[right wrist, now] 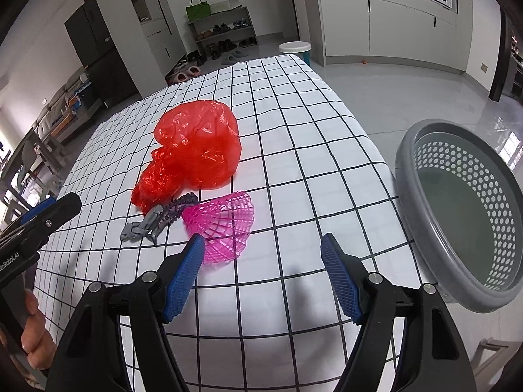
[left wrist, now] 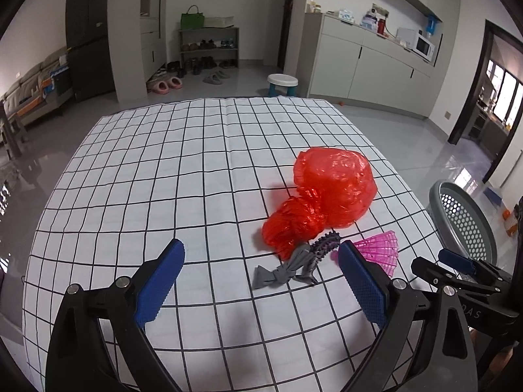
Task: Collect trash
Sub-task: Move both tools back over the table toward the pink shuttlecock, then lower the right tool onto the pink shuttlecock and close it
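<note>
Pink mesh fan [right wrist: 225, 225] just ahead of the empty, open right hand-held gripper [right wrist: 261, 261], left hand-held gripper [left wrist: 261, 271] gaping over the worktop [left wrist: 163, 163], grey basket's [right wrist: 457, 215] inside seen only from the right wrist.

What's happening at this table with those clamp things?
A person is clearing trash with two hand-held grippers. Both the left gripper and the right gripper hang open and empty above the checked tablecloth. A crumpled red plastic bag, a pink plastic mesh fan and a small grey toy figure lie there uncollected. The grey perforated basket beside the table looks empty.
</note>
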Motion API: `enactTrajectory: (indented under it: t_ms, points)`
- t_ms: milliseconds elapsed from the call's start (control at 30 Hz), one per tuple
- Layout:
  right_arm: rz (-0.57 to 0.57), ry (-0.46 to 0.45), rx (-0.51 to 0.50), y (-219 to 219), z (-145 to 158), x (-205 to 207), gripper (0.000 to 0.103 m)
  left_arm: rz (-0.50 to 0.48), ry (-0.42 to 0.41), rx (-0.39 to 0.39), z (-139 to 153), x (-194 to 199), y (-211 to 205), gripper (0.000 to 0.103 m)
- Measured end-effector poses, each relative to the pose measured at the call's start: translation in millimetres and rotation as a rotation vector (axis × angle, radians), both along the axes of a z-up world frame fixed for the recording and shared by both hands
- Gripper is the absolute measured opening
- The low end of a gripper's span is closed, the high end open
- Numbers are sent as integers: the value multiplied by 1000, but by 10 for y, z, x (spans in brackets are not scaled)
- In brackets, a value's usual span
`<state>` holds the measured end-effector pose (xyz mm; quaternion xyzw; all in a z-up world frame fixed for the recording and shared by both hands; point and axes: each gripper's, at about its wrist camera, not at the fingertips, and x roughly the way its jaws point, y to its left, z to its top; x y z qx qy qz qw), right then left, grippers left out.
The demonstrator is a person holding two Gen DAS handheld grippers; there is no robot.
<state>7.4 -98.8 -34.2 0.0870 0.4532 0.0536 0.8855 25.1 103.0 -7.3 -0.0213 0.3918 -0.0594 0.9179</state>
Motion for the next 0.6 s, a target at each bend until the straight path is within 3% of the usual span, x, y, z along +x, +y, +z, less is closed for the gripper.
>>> enactTrajectory:
  t_ms: [600]
  points:
    - [49, -25, -21, 82, 90, 142, 71, 10, 16, -11, -4, 2, 11, 93]
